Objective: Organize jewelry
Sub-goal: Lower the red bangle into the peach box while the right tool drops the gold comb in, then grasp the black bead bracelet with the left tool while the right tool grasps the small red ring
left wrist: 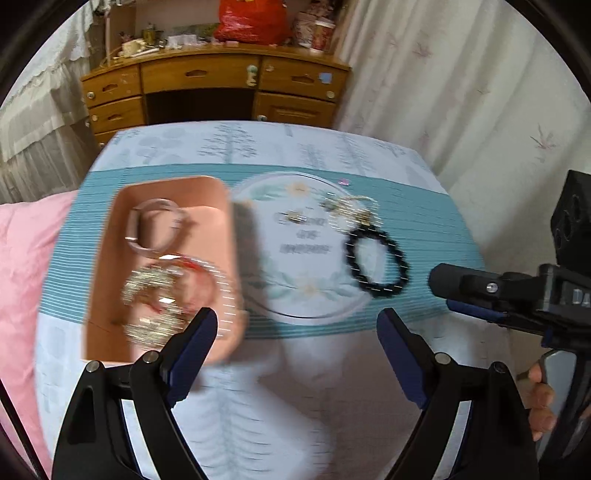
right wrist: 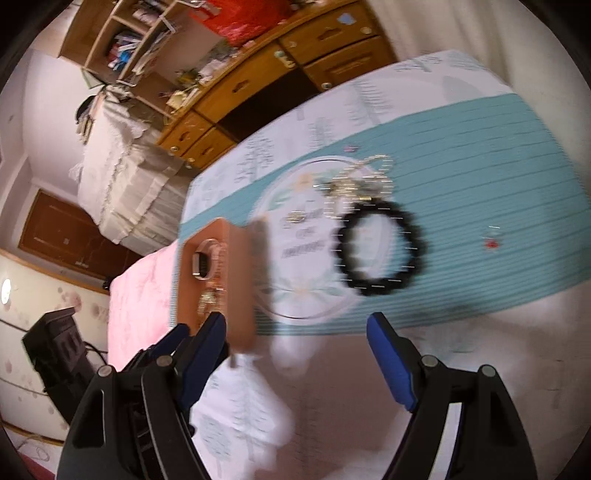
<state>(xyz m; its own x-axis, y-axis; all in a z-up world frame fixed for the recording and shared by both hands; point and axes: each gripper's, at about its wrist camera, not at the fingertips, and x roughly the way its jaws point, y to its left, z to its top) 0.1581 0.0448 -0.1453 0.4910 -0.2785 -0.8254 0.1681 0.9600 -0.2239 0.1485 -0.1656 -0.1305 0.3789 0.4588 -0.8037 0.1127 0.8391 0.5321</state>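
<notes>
Wood desk (left wrist: 218, 92) w/ drawers, white curtain (left wrist: 461, 92) beside.

The tray (left wrist: 110, 295) is a peachy terracotta, holding a pale pink bangle (left wrist: 155, 225) and a glittery gold bracelet (left wrist: 151, 306) with a red cord. The beaded bracelet (left wrist: 376, 260) is solid black. The cloth (left wrist: 424, 206) is teal with thin white stripes, with a pale circle printed with leaves and flowers; its border is light blue with faint tree motifs. Both grippers are black with blue fingers (right wrist: 388, 354). The pillow (left wrist: 22, 258) is pink, the desk (left wrist: 207, 92) honey-brown, the bag (left wrist: 251, 18) red
</notes>
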